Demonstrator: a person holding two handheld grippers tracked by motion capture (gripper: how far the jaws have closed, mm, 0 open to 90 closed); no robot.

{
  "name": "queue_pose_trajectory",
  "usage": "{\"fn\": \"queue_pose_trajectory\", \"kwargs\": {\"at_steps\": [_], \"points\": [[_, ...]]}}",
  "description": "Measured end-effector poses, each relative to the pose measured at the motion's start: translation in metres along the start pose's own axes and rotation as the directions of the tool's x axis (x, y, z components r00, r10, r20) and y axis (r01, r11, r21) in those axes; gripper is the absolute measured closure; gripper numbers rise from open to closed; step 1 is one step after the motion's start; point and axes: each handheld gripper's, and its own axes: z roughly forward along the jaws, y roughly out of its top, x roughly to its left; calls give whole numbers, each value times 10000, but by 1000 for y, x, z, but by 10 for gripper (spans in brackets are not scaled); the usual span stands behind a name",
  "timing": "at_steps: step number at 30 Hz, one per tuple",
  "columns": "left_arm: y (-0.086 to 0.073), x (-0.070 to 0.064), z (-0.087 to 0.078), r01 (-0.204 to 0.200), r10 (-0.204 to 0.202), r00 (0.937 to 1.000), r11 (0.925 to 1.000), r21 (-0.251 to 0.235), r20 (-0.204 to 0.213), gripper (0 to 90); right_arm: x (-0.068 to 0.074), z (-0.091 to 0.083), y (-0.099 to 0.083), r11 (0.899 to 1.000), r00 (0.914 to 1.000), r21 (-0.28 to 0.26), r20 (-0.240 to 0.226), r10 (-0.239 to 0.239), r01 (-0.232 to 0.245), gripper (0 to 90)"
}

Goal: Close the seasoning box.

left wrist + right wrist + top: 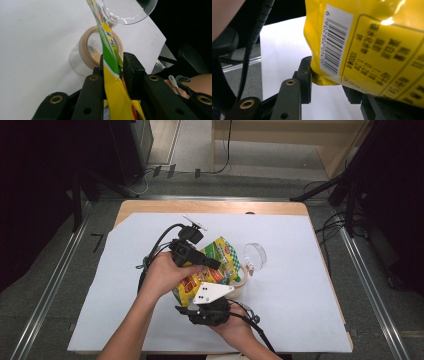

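Observation:
A yellow and green snack bag hangs tilted over a clear jar with a beige rim. In the left gripper view the bag runs down across the jar's mouth, and some pale crumbs lie inside the jar. My left gripper is shut on the bag's upper edge. My right gripper is shut on the bag's lower corner, just under the barcode. A clear round lid lies next to the jar.
A white sheet covers most of the wooden table, with bare room to the left and right of the hands. Black stands and cables sit on the floor beyond the table's far edge.

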Motion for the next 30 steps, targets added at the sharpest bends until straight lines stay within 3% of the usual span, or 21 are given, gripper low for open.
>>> {"fn": "queue_pose_trajectory", "kwargs": {"at_steps": [2,6,13,20,26,30], "points": [[1,0,-1,-98,97,9999,9999,-100,-100,719,-1,-1,1,9997,9998,-119,-71,197,-197,649],[2,-1,-3,-119,119,9999,9997,-211,9,696,-3,-4,3,9977,9980,-253,-11,628,-628,650],[5,-1,-7,-197,200,9998,9991,-364,70,639,-6,-8,7,9903,9915,-549,-344,1258,-1275,649],[14,-2,-8,-256,255,9996,9997,-50,-139,723,-8,-8,12,9913,9923,-523,-342,1192,-1209,644],[14,-6,-11,-746,739,9961,9971,-132,-475,783,-6,-3,14,9963,9962,-335,-403,778,-792,596],[13,-10,-13,-748,725,9951,9967,-320,-666,799,-6,-1,14,9972,9978,-347,-160,651,-656,680]]}}
